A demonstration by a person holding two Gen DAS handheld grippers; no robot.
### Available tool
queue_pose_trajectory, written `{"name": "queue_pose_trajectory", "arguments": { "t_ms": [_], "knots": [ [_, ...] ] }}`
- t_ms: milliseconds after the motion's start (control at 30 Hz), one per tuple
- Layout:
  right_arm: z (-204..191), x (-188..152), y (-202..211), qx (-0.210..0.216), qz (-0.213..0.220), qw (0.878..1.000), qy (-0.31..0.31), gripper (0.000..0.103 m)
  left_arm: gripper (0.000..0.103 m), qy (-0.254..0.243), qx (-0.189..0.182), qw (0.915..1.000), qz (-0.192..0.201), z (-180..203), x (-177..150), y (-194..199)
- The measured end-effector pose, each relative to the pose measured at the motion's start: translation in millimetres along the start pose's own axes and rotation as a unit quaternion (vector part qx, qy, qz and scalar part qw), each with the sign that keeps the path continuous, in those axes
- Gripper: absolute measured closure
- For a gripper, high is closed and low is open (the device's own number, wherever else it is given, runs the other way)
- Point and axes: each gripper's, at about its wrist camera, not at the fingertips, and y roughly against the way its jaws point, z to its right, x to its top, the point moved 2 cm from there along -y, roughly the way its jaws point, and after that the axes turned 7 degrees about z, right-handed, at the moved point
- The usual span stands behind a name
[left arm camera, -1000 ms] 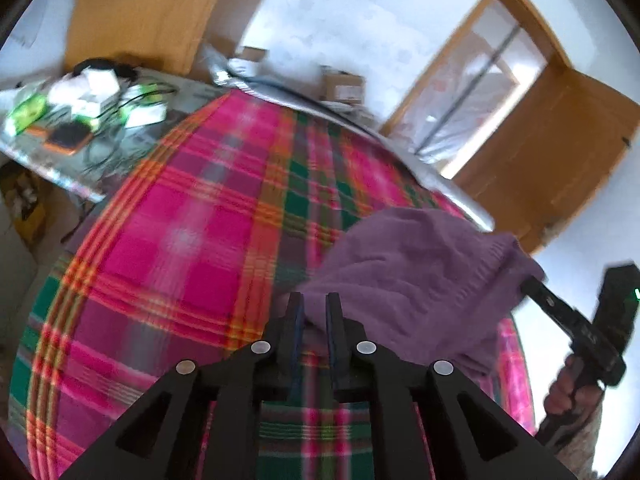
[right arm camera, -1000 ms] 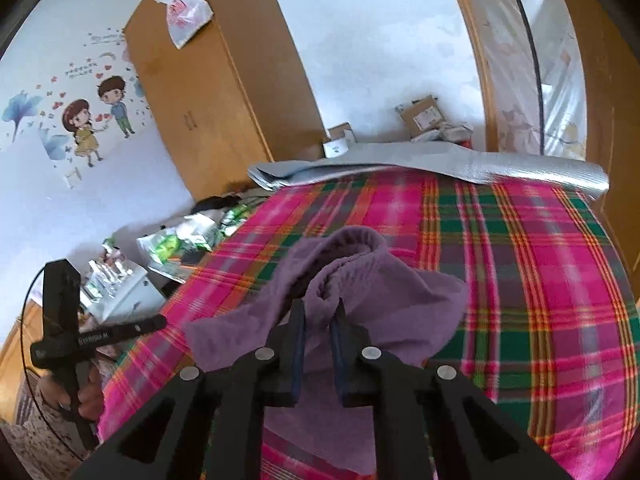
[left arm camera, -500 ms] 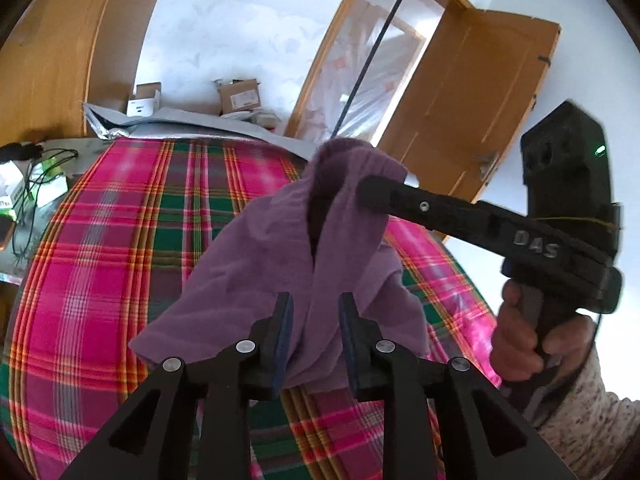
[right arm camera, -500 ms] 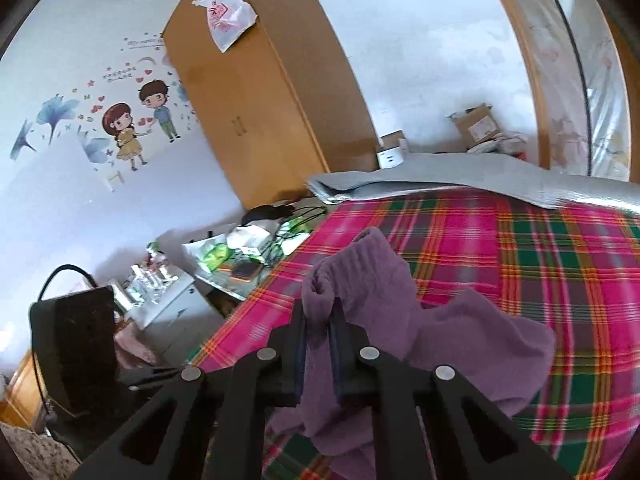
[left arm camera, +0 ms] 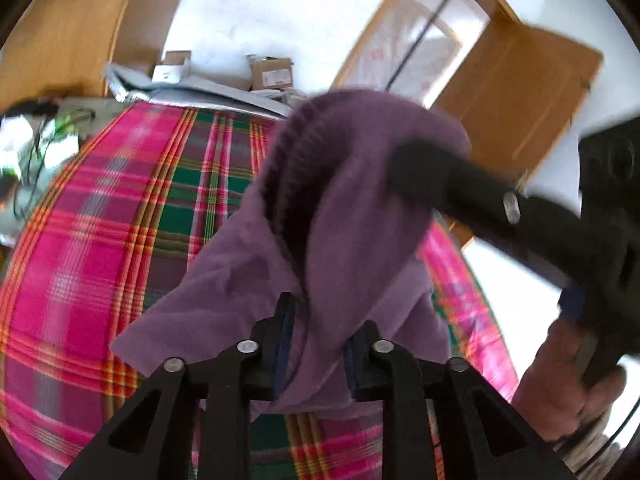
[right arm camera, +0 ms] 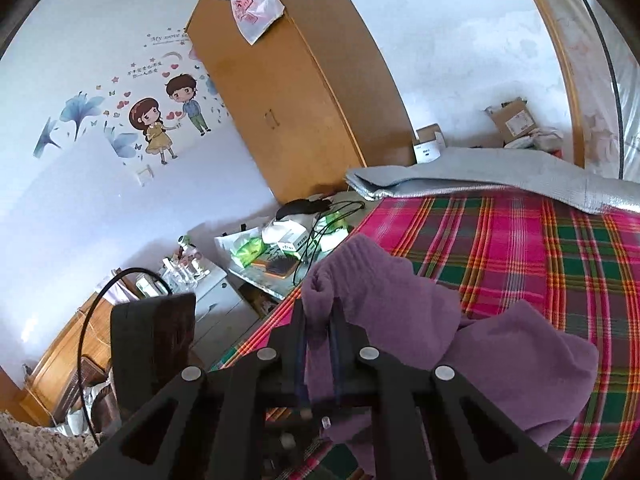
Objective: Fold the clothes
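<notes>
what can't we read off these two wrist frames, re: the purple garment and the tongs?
- Left wrist view: purple garment motion-blurred; the right tongs tips are buried in its folds.
- Left wrist view: cloth between the left tongs covers the pads.
- Right wrist view: garment's near edge hidden behind the tongs' body; what kind of garment it is stays unclear.
- Bedside clutter: labels too small.

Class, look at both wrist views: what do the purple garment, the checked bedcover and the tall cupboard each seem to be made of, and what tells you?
Purple garment: soft knit, probably wool or acrylic; ribbed ridges and a fuzzy matte surface show. Checked bedcover: thin woven cloth, likely cotton; flat with a printed or woven plaid, no sheen. Tall cupboard: wood or wood-look board; smooth, faintly glossy orange-brown faces.
</notes>
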Motion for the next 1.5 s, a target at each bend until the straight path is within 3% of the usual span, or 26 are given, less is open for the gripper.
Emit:
{"name": "queue_pose_trajectory", "arguments": {
  "t_ms": [267,433,600,700,933,1167,1267,1333,1500],
  "knots": [
    [11,-14,-1,-0.003,-0.029,1.0,-0.006,0.09,0.1,0.026,0.013,0.9996,0.007,-16,13,-5],
    [28,-34,13,-0.048,-0.054,0.997,0.01,0.08,0.1,0.04,0.017,0.9987,0.026,-27,26,-1],
    [36,-54,22,-0.122,-0.083,0.987,0.068,0.08,0.1,0.067,0.026,0.9967,0.038,-44,37,4],
    [40,-67,22,-0.145,-0.102,0.98,0.095,0.077,0.1,0.08,0.032,0.995,0.05,-53,44,7],
    [40,-97,10,-0.15,-0.149,0.965,0.154,0.067,0.1,0.101,0.047,0.9903,0.082,-68,63,23],
    [43,-107,2,-0.169,-0.161,0.957,0.174,0.067,0.1,0.105,0.058,0.986,0.116,-78,81,34],
    [45,-106,4,-0.172,-0.155,0.958,0.17,0.078,0.1,0.114,0.058,0.9847,0.118,-85,86,33],
    [44,-104,7,-0.171,-0.147,0.96,0.165,0.095,0.1,0.119,0.059,0.9839,0.12,-89,87,33],
    [43,-91,17,-0.167,-0.118,0.968,0.148,0.098,0.1,0.119,0.065,0.9833,0.121,-94,89,33]
  ]
}}
